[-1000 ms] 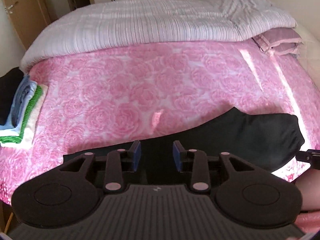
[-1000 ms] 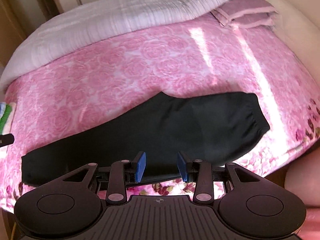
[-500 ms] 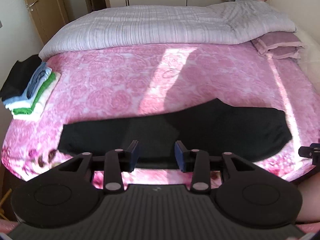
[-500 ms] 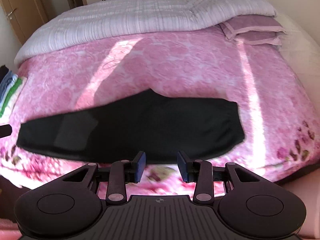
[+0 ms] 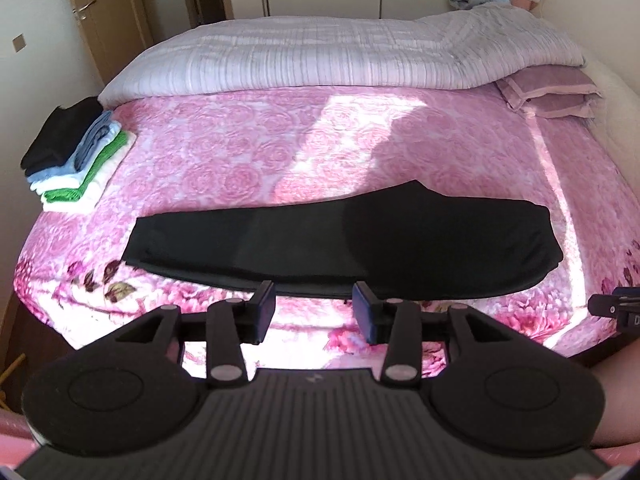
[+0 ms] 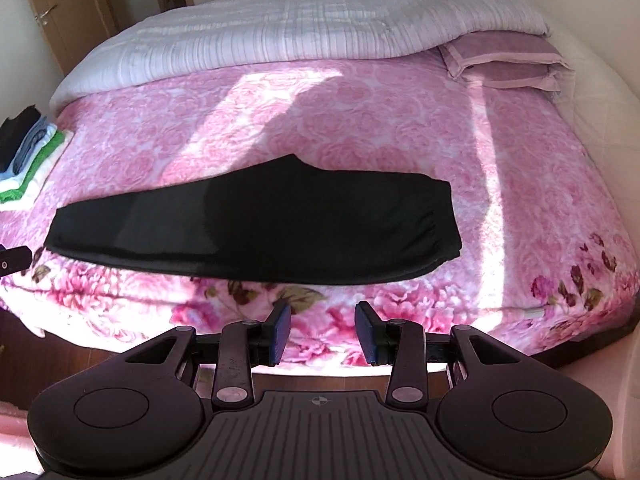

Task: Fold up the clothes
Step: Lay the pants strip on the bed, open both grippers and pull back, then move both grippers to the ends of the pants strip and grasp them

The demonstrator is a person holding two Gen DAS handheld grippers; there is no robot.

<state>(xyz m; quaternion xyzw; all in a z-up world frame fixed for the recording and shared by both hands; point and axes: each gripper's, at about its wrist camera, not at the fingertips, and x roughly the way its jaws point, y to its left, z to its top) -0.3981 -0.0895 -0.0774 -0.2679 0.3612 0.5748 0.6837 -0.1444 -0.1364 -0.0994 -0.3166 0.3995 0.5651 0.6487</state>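
The black trousers [image 5: 344, 244] lie folded lengthwise across the near edge of the pink bedspread [image 5: 224, 152]; the left gripper [image 5: 314, 310] is opening with nothing between its jaws; the right gripper [image 6: 322, 332] stands apart and empty; folded clothes [image 5: 76, 156] sit at nine o'clock.

You have one bed [image 5: 224, 152], one black trousers [image 5: 360, 240] near its front edge, one clothes stack [image 5: 76, 156] at its left edge, one quilt [image 5: 320, 56], two pillows [image 5: 552, 92], two tongs [image 5: 314, 308] [image 6: 323, 330].
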